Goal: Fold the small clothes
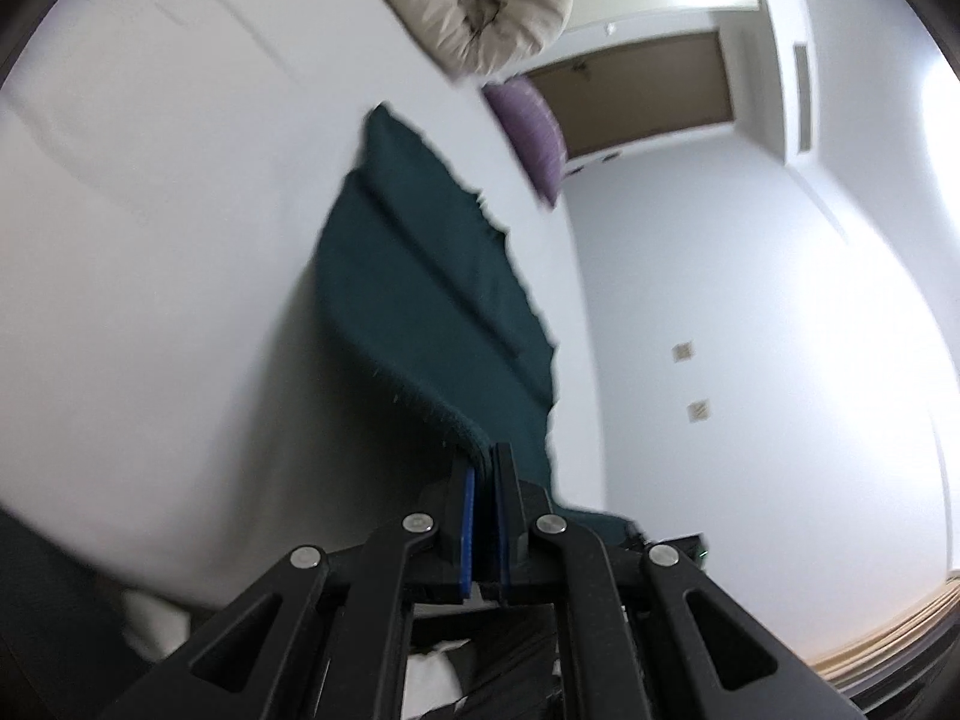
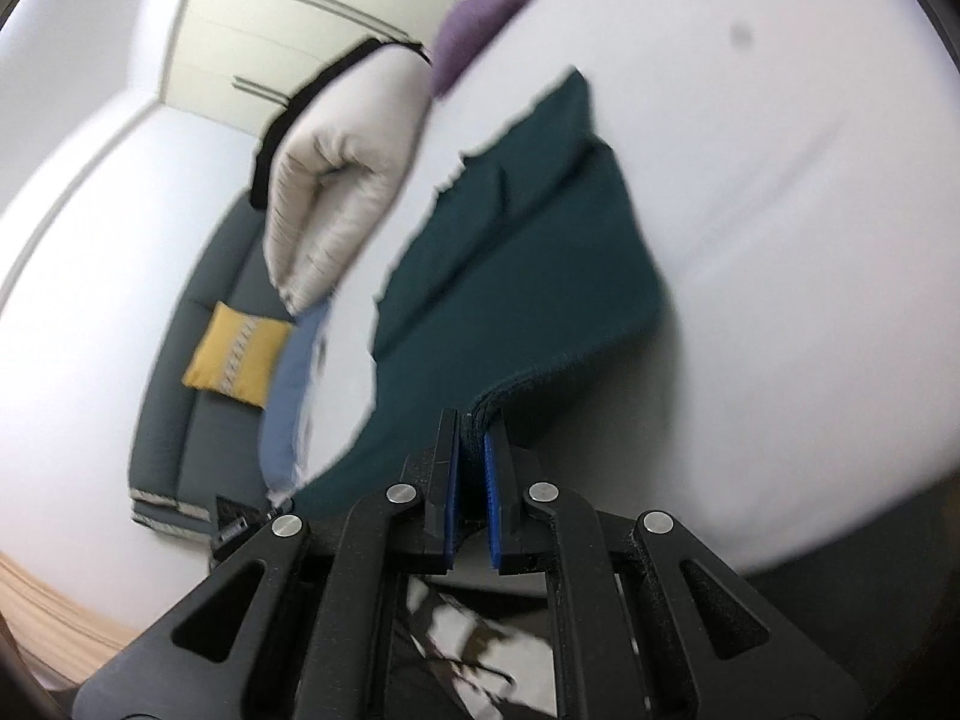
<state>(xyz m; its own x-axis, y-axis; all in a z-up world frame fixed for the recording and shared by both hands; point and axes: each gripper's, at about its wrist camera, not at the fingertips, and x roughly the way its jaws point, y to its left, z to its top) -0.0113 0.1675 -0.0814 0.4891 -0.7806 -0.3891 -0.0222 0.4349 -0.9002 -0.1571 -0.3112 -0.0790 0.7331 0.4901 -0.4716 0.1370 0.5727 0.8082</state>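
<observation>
A dark teal garment lies on the white bed sheet with its near edge lifted off the surface. My left gripper is shut on one near corner of it, the cloth pinched between the blue pads. In the right wrist view the same teal garment stretches away from my right gripper, which is shut on the other near corner. The far end of the garment rests on the sheet. Both views are tilted and a little blurred.
A beige padded jacket lies on the bed beyond the garment, also seen as the jacket. A purple cushion sits at the bed's far edge. A grey sofa with a yellow cushion stands by the wall. A blue cloth lies beside the bed.
</observation>
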